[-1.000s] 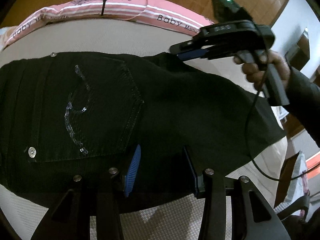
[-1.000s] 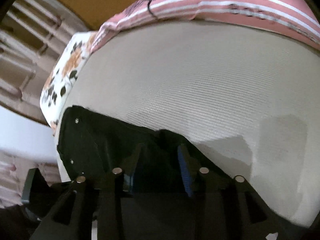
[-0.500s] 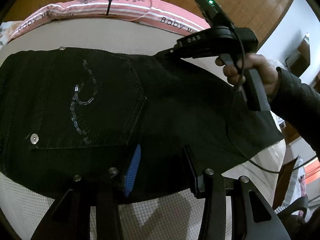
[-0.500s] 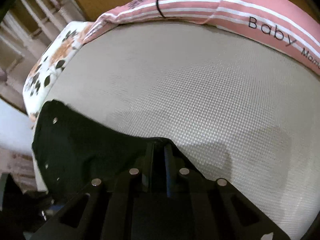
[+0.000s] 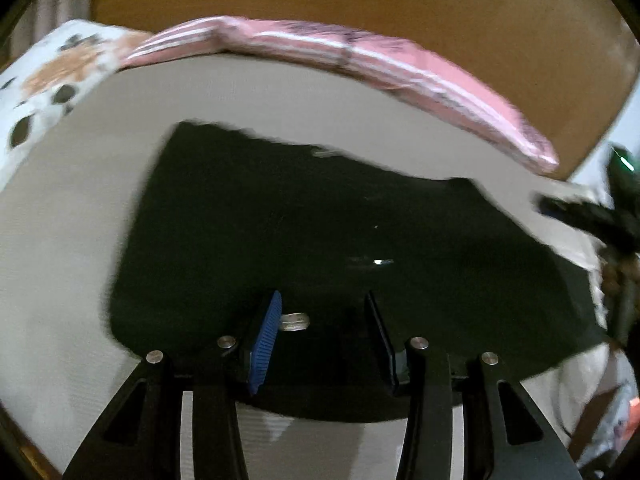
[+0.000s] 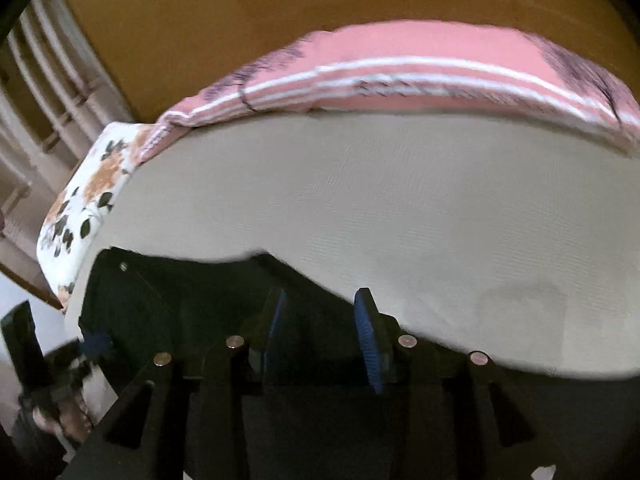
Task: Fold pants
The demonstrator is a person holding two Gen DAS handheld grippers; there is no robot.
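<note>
The black pants [image 5: 340,232] lie flat in a folded slab on the beige mattress [image 5: 80,240]. My left gripper [image 5: 324,324] is open over the near edge of the pants, with a metal rivet [image 5: 294,322] between its fingers. My right gripper [image 6: 320,320] is open, its fingers spread over the far edge of the pants [image 6: 180,304]. The right gripper also shows at the right edge of the left wrist view [image 5: 580,216]. The left gripper shows at the lower left of the right wrist view [image 6: 52,364]. The left wrist view is blurred.
A pink striped blanket [image 5: 360,56] lies along the far edge of the mattress. A floral pillow [image 6: 88,204] sits at the far left corner. A wooden headboard [image 6: 280,8] stands behind. Bare mattress [image 6: 440,220] stretches beyond the pants.
My right gripper has opened and let go of the pants. The left wrist view has swung left and back, so the pants sit farther off and the right gripper is now at the frame's edge.
</note>
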